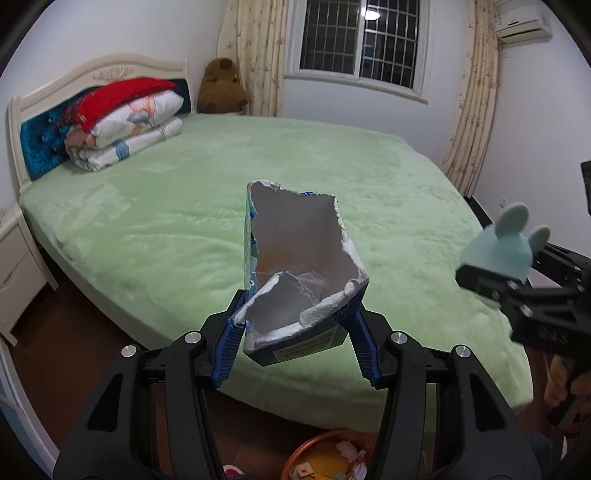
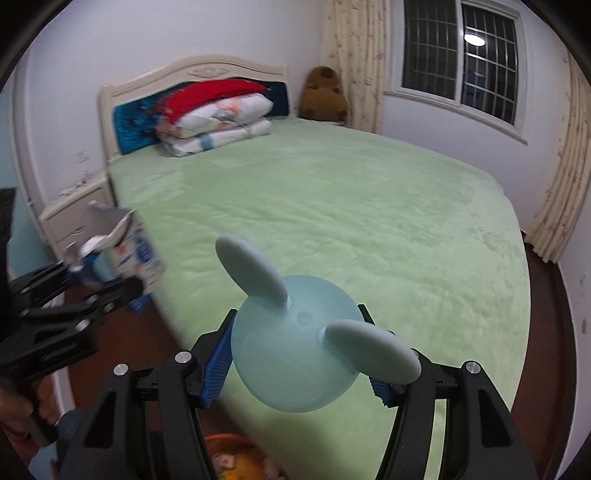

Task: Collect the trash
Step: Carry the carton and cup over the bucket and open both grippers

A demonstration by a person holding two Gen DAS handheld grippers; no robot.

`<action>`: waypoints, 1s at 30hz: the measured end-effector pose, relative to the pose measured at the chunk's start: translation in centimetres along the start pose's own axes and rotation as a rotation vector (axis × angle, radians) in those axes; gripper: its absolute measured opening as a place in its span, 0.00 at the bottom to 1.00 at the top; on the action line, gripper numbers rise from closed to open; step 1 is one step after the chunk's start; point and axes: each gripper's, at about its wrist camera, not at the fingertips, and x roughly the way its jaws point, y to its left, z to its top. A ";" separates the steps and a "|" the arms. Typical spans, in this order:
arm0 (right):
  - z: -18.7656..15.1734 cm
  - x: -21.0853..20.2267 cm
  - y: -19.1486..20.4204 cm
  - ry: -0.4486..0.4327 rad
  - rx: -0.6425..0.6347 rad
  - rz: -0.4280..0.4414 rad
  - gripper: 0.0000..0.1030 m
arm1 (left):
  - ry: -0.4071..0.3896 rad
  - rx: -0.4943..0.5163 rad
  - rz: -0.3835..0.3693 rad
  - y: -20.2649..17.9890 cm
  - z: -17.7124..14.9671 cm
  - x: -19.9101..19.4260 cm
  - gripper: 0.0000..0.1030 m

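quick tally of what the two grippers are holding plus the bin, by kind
torn cartons: 1, the torn carton in the left gripper
blue eared toys: 1, the blue eared toy in the right gripper
trash baskets: 1, the orange basket
total: 3

1. A green-covered bed (image 1: pixel 258 177) with a cream headboard (image 2: pixel 192 70) fills the white-walled room.
2. Floral curtains (image 1: pixel 251 48) flank a barred dark window (image 1: pixel 364 35).
3. A white nightstand (image 2: pixel 77 218) stands on the dark wooden floor (image 1: pixel 74 350).
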 end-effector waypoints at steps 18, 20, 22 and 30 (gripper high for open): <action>-11.8 -9.6 5.7 0.028 -0.051 0.027 0.59 | 0.111 0.048 -0.044 -2.5 -12.0 -5.3 0.51; -13.1 -8.9 5.6 0.063 -0.036 0.032 0.59 | 0.167 0.020 -0.051 -2.3 -13.8 -4.1 0.51; -14.8 -7.6 5.5 0.112 -0.013 0.035 0.59 | 0.217 -0.006 -0.054 -2.0 -15.4 -2.9 0.51; -20.4 -2.0 5.0 0.303 0.072 0.035 0.59 | 0.407 -0.039 -0.063 -2.3 -20.7 2.2 0.51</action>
